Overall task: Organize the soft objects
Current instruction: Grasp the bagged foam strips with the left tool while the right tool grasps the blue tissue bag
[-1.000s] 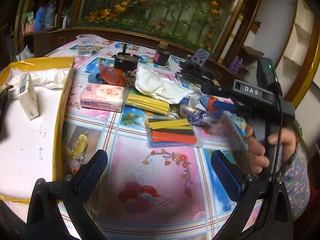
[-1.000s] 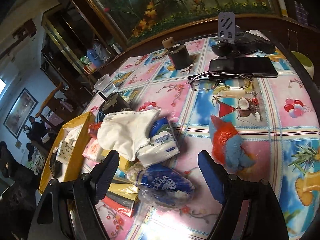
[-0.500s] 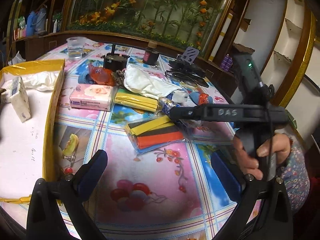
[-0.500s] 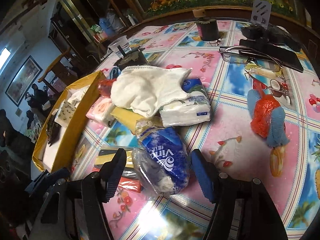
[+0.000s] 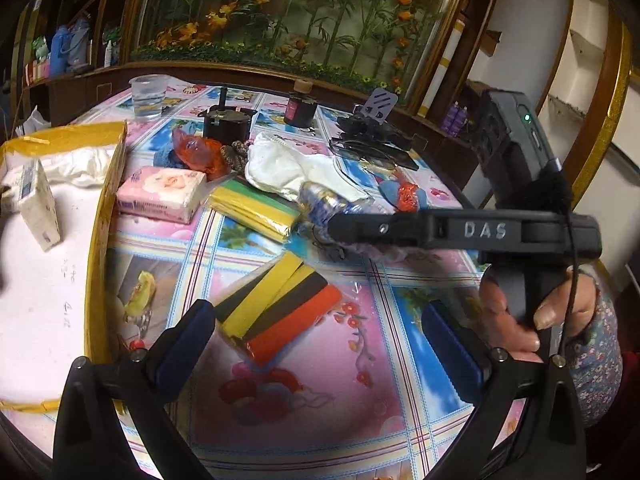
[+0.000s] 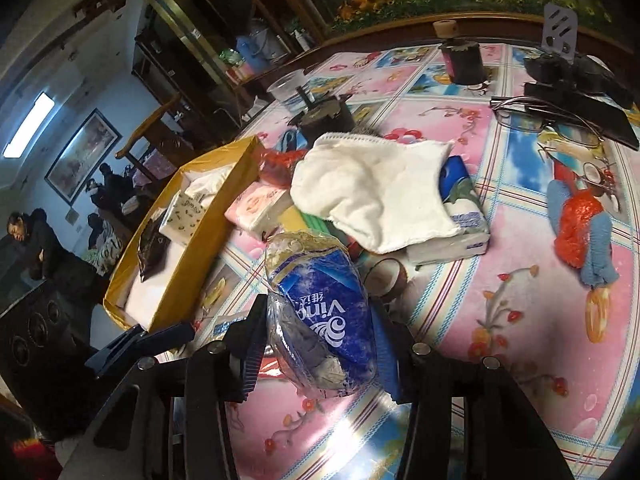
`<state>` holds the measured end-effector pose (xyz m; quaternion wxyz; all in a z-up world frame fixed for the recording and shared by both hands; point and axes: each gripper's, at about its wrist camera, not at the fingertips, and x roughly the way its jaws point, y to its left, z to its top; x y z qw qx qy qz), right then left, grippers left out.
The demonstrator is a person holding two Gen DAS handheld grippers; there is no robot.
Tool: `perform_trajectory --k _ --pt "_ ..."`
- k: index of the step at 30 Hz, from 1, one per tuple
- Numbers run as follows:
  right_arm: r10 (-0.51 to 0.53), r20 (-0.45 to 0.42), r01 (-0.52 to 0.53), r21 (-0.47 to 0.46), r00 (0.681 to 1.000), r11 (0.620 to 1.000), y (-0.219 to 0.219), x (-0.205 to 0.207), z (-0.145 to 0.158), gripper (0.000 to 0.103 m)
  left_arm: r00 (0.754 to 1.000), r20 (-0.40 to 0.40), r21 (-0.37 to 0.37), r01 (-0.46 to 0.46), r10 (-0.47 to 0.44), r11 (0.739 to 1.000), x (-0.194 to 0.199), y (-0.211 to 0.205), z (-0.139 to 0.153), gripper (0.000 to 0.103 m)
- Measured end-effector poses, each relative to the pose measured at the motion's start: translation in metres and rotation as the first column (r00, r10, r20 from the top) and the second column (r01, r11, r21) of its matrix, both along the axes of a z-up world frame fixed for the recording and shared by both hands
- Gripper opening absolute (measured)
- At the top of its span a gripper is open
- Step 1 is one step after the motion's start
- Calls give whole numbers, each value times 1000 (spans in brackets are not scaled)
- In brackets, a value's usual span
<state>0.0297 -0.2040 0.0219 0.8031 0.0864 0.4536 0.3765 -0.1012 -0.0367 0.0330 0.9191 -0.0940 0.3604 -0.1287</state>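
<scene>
The right gripper pinches a blue tissue pack above the table, right of the yellow box, while the left gripper hangs wide open over a striped packet.

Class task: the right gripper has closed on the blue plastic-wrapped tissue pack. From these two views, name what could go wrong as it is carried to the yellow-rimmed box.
1. The right gripper pinches only the blue plastic-wrapped tissue pack near one end; the slick, crinkled wrap might slip.
2. The white folded cloth lies close ahead and could be dragged along.
3. The open left gripper sits by the yellow-rimmed box, possibly crowding the path.
</scene>
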Motion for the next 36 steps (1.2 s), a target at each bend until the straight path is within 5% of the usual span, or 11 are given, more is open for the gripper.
perform_trajectory --k 6,10,15,18,21,25,36 --pt "-64 2 64 34 998 997 -13 4 7 52 996 -72 203 62 -48 977 31 -24 5 103" --pt "-81 -6 81 59 997 995 -18 4 11 52 963 -227 212 194 -145 958 53 -30 -10 103" --pt "-81 -5 81 74 997 994 -21 2 15 52 943 -297 233 222 -148 947 69 -29 -30 103" --pt "-80 2 79 84 997 993 -22 0 18 52 954 -277 258 187 -113 948 71 -30 -34 102" --pt "-86 1 86 89 996 992 -23 0 18 52 966 -238 263 168 -104 950 65 -35 -30 73" --pt "-117 -8 118 97 993 988 -28 3 17 52 971 -215 210 145 -99 967 58 -38 -27 45" --pt "-200 10 198 103 980 975 -41 7 21 52 987 -150 14 58 -55 998 46 -11 -18 44"
